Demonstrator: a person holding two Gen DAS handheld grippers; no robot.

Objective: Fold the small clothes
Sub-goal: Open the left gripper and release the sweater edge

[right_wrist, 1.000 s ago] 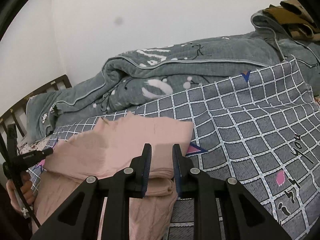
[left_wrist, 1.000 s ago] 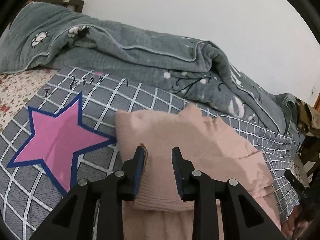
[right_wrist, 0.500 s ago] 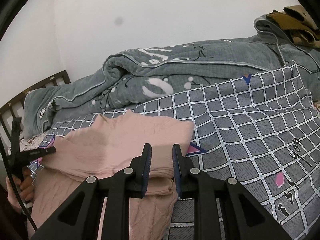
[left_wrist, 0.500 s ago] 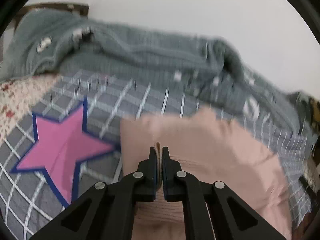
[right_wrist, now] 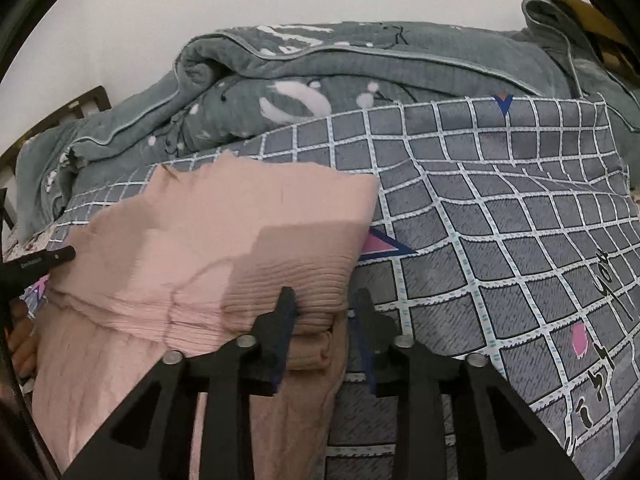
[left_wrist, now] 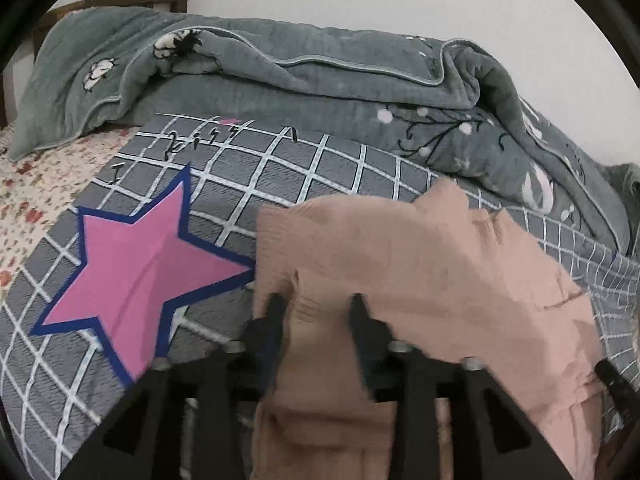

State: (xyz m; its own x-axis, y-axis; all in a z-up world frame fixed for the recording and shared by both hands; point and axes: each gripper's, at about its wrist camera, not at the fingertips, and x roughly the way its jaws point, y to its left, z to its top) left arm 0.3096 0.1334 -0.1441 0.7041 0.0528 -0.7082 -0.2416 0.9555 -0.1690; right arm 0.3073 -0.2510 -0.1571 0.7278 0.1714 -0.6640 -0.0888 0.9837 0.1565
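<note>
A pink knitted garment (left_wrist: 420, 264) lies folded over itself on a grey checked cover (left_wrist: 320, 168). My left gripper (left_wrist: 316, 308) sits at the garment's left ribbed edge. Its jaws are opening, and loose fabric lies between them without being pressed. In the right wrist view the same garment (right_wrist: 240, 232) shows its folded ribbed corner. My right gripper (right_wrist: 324, 304) straddles that corner, its jaws also opening, the left finger (right_wrist: 286, 304) beside the fold. The other gripper's black tip (right_wrist: 40, 262) shows at the garment's far left.
A bunched grey-green quilt (left_wrist: 280, 80) runs along the wall behind the garment. A pink star (left_wrist: 132, 264) is printed on the cover to the left, and a floral sheet (left_wrist: 40, 184) lies beyond it. A brown item (right_wrist: 580, 8) rests on the quilt at far right.
The left gripper pinched a fabric fold half a second ago and has now spread its jaws again. The right jaws have widened and sunk closer to the folded corner.
</note>
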